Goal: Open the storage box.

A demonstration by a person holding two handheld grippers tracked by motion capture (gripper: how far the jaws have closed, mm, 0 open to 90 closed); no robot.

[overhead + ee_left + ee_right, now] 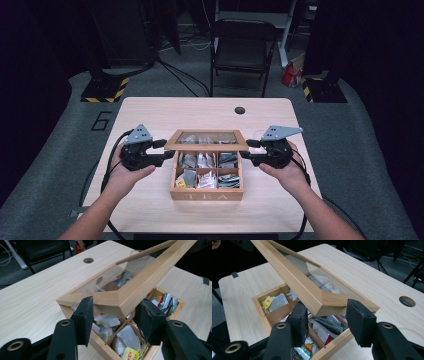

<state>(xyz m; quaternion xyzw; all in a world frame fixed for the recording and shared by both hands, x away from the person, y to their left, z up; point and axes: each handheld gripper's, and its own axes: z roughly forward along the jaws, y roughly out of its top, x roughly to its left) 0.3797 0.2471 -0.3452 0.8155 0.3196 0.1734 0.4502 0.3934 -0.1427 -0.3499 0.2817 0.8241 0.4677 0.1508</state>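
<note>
A wooden tea box [206, 195] marked TEA stands mid-table, its compartments holding several tea bags [200, 161]. Its glass-paned lid [207, 146] is tilted up, hinged at the far side. My left gripper [165, 149] is at the lid's left front corner and my right gripper [247, 149] at its right front corner. In the left gripper view the jaws of my left gripper [117, 320] stand wide apart with the lid corner [117, 302] between them. In the right gripper view my right gripper [327, 320] likewise straddles the other corner [332, 303].
The light wooden table [150, 112] has a round cable hole [240, 110] at the far side. A black folding chair [242, 47] stands beyond the table. Cables trail from both grippers toward the near edge.
</note>
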